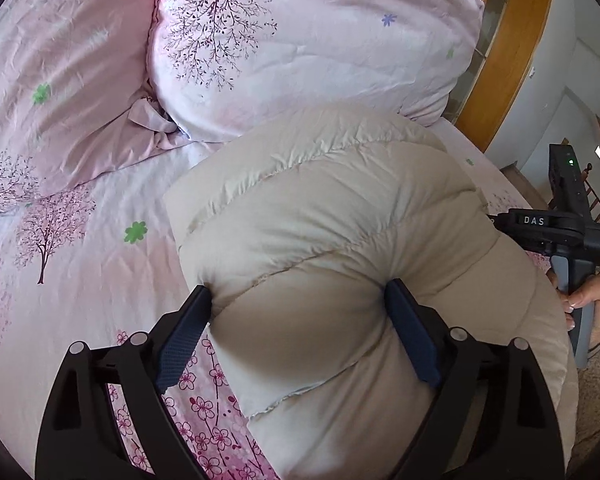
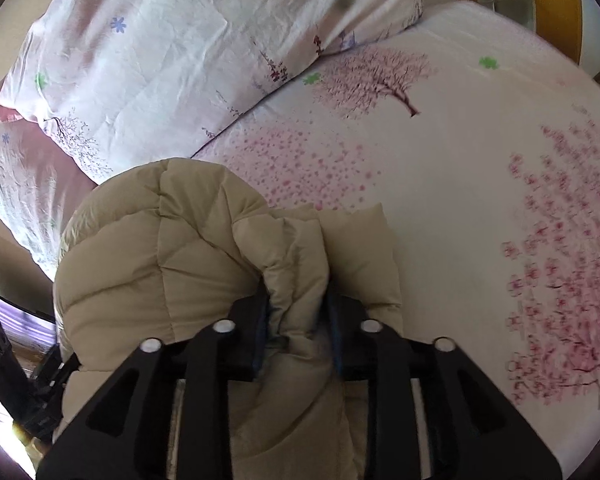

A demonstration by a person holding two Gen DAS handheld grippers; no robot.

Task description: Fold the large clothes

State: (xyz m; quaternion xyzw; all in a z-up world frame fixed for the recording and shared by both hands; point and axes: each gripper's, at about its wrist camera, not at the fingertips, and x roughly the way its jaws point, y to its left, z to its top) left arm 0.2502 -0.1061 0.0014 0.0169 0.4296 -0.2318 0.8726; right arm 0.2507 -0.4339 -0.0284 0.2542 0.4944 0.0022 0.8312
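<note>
A beige quilted down jacket (image 1: 332, 216) lies bunched on the bed near its front edge. My left gripper (image 1: 298, 300) is shut on a thick puffy fold of the jacket, its blue pads pressed into both sides. In the right wrist view my right gripper (image 2: 298, 308) is shut on a narrower fold of the same jacket (image 2: 172, 248), which bulges up to the left of the fingers. The right gripper's body and the hand holding it show at the right edge of the left wrist view (image 1: 556, 232).
The bed sheet (image 2: 460, 168) is pink-white with cherry-tree prints. A large matching pillow (image 1: 308, 36) and a folded duvet (image 1: 60, 68) lie at the back. A wooden headboard or cabinet (image 1: 512, 48) stands beyond the bed at the right.
</note>
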